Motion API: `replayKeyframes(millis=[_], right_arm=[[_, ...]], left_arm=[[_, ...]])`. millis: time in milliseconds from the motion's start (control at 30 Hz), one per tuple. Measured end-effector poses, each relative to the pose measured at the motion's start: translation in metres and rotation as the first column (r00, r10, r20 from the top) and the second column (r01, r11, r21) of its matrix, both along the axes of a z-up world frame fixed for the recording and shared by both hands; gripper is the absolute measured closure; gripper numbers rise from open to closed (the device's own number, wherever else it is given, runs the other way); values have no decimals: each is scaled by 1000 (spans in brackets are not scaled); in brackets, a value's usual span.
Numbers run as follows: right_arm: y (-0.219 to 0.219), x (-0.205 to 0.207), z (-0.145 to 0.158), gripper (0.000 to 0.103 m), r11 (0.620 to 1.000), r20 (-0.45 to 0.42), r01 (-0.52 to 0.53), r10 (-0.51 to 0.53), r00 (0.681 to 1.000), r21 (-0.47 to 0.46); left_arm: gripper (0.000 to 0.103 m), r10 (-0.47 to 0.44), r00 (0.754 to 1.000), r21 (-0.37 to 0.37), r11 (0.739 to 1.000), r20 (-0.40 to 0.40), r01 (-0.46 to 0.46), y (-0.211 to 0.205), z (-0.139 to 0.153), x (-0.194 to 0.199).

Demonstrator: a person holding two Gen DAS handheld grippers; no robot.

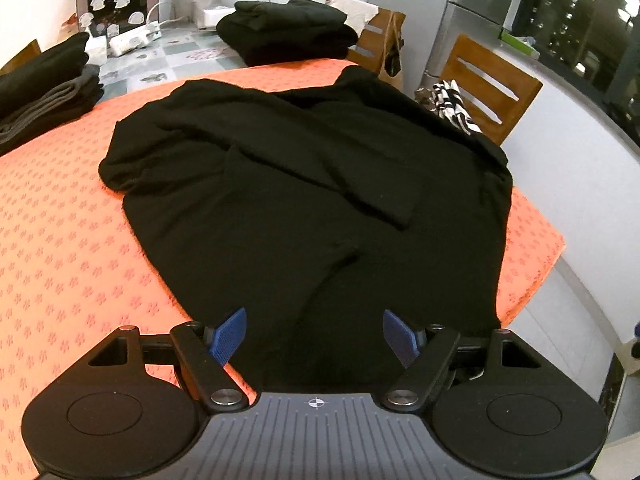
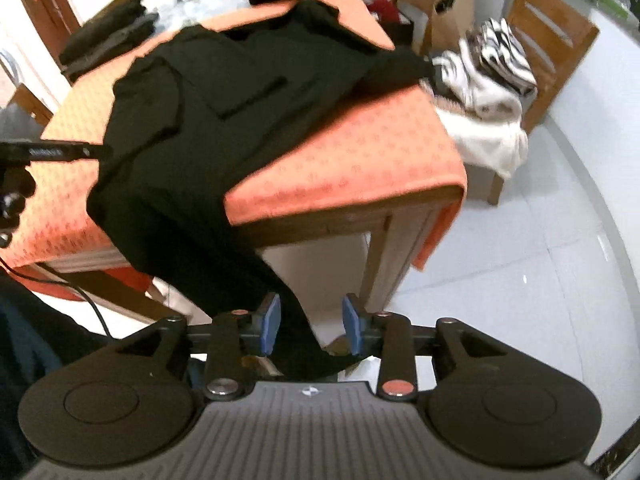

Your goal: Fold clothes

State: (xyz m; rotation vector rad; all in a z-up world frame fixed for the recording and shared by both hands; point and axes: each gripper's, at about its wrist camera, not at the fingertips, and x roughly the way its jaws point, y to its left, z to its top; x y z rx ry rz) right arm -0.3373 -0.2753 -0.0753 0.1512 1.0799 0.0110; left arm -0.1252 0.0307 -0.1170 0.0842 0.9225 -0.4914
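A: Where is the garment now?

B: The black garment [image 1: 312, 184] lies spread on the orange-covered worktop [image 1: 60, 240], a sleeve folded across its middle. Its near hem spills over the worktop's edge at six o'clock, and in the right wrist view a strip hangs down toward the floor.

A: Why spread like that?

B: I'd judge it has been laid flat so the sides can be folded in. Finished black stacks [image 1: 288, 28] sit at twelve o'clock and at ten o'clock, well clear of the working area.

A: And the left tongs?

B: The left tongs [image 1: 314, 338] hover above the near hem, jaws wide apart, released, gripping nothing. The cloth is beneath them, not pinched.

A: The right?

B: The right tongs [image 2: 310, 324] are off the worktop's near edge, jaws partly apart. The hanging strip passes between the blue pads [image 2: 271, 322], but I see a gap on the right pad's side, so it reads as let go rather than clenched. The picture is blurred, though.
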Motion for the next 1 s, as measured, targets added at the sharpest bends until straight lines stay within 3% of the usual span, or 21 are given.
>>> replayKeyframes(millis=[167, 333, 567, 800, 1000], right_arm=[[3, 32, 14, 62, 999, 54, -54, 54, 997, -4], [5, 79, 20, 59, 991, 91, -134, 133, 987, -1], [0, 162, 16, 58, 959, 98, -283, 280, 955, 14], [-2, 262, -1, 51, 902, 92, -430, 427, 900, 23], [22, 335, -29, 40, 806, 75, -593, 591, 803, 5]], left_arm=[[26, 16, 1000, 12, 1000, 6, -16, -3, 2, 5], [26, 25, 999, 75, 997, 36, -28, -8, -9, 11], [26, 86, 995, 112, 990, 42, -90, -24, -25, 28], [28, 191, 981, 97, 976, 39, -194, -42, -34, 46], [30, 263, 964, 103, 959, 24, -264, -56, -44, 53]])
